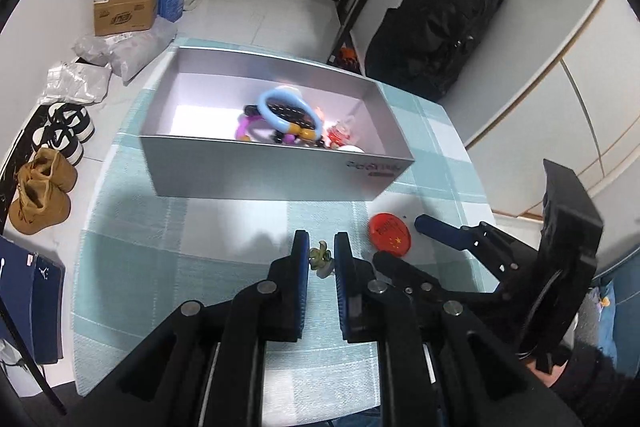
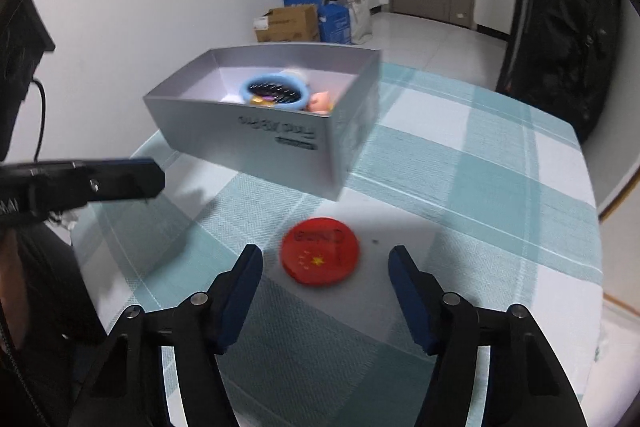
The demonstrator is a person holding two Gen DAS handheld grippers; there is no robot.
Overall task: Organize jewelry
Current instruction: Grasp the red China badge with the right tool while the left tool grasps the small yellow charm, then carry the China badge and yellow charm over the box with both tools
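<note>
A silver box stands on the checked tablecloth and holds a blue ring, purple and dark bead pieces and other small trinkets. It also shows in the right wrist view. My left gripper is shut on a small green charm, just above the cloth in front of the box. A red round badge lies right of it. My right gripper is open, its fingers either side of the red badge, just short of it.
The table has a teal and white checked cloth. On the floor to the left are shoes, boots, cardboard boxes and bags. A black backpack hangs behind the table at right.
</note>
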